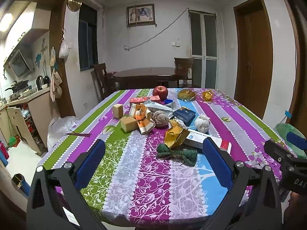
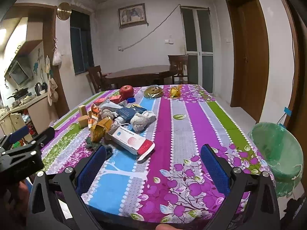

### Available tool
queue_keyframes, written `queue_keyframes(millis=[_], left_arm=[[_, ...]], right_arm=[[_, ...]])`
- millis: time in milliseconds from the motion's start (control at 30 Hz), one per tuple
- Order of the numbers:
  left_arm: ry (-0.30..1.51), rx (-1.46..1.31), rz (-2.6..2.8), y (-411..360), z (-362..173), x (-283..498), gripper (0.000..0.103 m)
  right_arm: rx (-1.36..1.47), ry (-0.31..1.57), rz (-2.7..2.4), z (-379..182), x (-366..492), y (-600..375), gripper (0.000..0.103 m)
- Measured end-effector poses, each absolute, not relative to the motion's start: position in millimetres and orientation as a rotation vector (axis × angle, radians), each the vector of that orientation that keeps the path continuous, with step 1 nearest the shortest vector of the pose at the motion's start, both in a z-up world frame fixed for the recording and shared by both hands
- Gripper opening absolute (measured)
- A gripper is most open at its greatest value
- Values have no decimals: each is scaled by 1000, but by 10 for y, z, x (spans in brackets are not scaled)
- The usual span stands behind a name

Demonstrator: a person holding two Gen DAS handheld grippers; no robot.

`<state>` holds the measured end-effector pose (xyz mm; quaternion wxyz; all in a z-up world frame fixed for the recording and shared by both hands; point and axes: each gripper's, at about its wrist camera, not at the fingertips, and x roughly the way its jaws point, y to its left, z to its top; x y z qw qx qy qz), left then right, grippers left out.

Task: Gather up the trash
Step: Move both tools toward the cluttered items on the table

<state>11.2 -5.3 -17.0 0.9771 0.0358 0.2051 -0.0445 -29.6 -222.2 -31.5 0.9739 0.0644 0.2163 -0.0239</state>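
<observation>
Grippers poised over the near table edge, both spread wide and empty.
Left gripper (image 1: pixel 153 153) and right gripper (image 2: pixel 153 159) face the trash pile (image 1: pixel 163 118) mid-table, untouched; bin (image 2: pixel 278 153) waits right, probably for short drops.

1. Striped tablecloth (image 1: pixel 134 172) on the table: bands of purple, green, grey-lilac and sky blue, printed with white branches, leaves and apples, white scalloped dots along each band.
2. Round red apple (image 1: pixel 160 91), glossy, at the far end.
3. Crumpled gold foil box (image 1: pixel 175 135), shiny yellow-gold.
4. Dark green knitted bow (image 1: pixel 176 154), fuzzy, flecked.
5. Long white carton with a red end (image 2: pixel 132 142), red circle and blue mark on its side.
6. Flat navy blue box (image 1: pixel 183 115), gold corner trim.
7. Orange-and-white patterned cloth (image 1: pixel 143 117).
8. Two tan soap-like blocks (image 1: pixel 129 124).
9. Translucent green bag lining the bin (image 2: pixel 278 153).
10. Blue textured pads (image 1: pixel 90 163) on black gripper arms.
</observation>
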Motion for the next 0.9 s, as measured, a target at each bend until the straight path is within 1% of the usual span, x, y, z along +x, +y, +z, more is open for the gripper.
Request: queue_keyframes(millis=[333,667,900], left_arm=[[424,85,-92,-84,-171,137,98],[435,89,-76,-91,-165,163,98],[469,128,-70,-184,-213,225,98]], right_arm=[[294,463,50,-410,-263,-2426,98],[264,473,135,-395,-314,-2310,98],[213,472,91,-381,-321,-2296,98]])
